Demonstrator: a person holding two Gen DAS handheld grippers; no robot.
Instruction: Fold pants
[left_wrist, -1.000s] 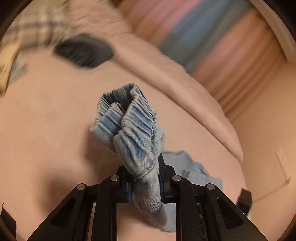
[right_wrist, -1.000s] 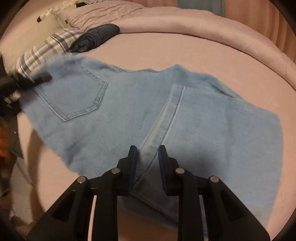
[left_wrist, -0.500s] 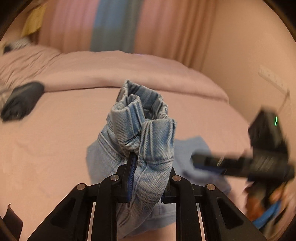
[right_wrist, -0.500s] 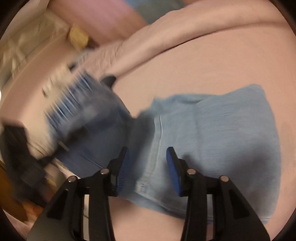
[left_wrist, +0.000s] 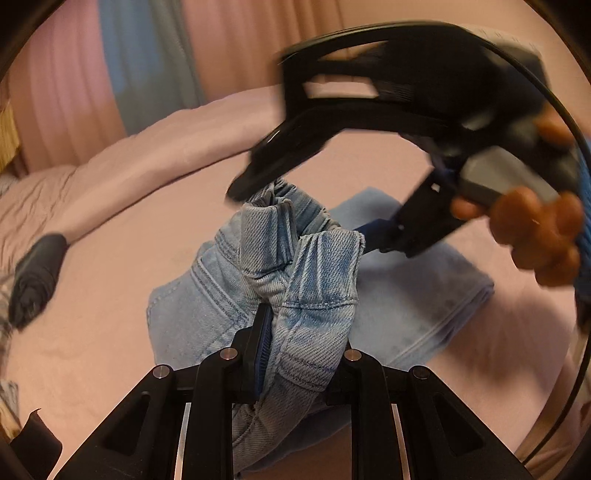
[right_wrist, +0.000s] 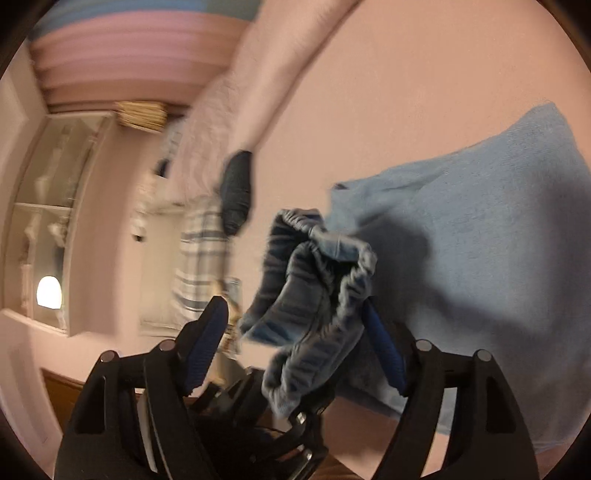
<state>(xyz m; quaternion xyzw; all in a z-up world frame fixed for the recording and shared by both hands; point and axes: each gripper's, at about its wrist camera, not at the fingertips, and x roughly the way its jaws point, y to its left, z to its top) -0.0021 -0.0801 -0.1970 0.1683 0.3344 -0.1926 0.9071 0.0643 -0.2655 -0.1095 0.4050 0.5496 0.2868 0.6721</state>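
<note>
Pants (left_wrist: 306, 273): light-blue twill denim, ribbed elastic waistband bunched upright, legs lying flat on pink bed (left_wrist: 110, 258) toward 3 o'clock. Left gripper (left_wrist: 299, 354): clamped on waistband. Right gripper (right_wrist: 295, 354): jaws opening, straddling bunched waistband. No legible labels.

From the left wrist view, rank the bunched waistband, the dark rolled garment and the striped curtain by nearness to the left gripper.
1. Bunched waistband: clamped in the left gripper, nearest.
2. Dark rolled garment: far left on the pink bed.
3. Striped curtain: behind the bed, upper left, farthest.
</note>
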